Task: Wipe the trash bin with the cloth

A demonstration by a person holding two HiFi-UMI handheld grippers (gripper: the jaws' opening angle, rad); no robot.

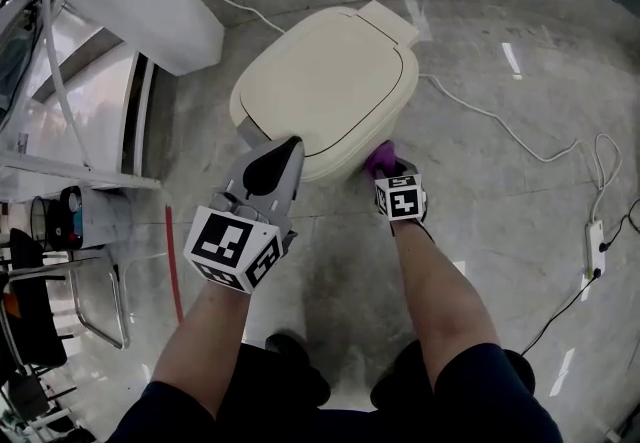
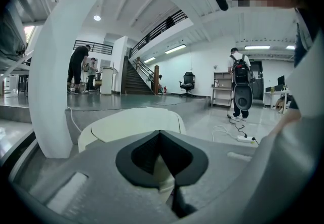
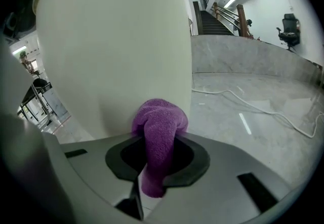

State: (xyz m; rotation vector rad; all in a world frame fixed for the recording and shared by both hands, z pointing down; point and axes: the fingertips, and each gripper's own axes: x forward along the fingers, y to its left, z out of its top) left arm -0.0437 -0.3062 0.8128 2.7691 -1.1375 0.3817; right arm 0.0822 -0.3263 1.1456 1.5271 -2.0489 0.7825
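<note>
the trash bin [image 1: 330, 81] stands on the floor [image 1: 520, 191], right in front of me, and its lid is down. i tell every place from the trash bin.

my right hand-held gripper [image 1: 388, 171] is at the near side of the trash bin, low by its right corner. its jaws are closed tight on the cloth [image 1: 380, 159], which is purple. a soft lump of cloth sticks out past the jaws and touches the wall of the trash bin. i think i hold it this way so that only the soft cloth rubs the wall and the hard jaws stay off it.

my left hand-held gripper [image 1: 275, 163] is at the near edge of the trash bin too, above the front of the lid. its jaws are closed and there is nothing in them. i cannot tell if it touches the lid. i think it waits there so it can hold the trash bin steady if the trash bin slides when i push.

the wiping looks like it is going on at the side wall. the lid top looks like it is not wiped by the cloth right now.
</note>
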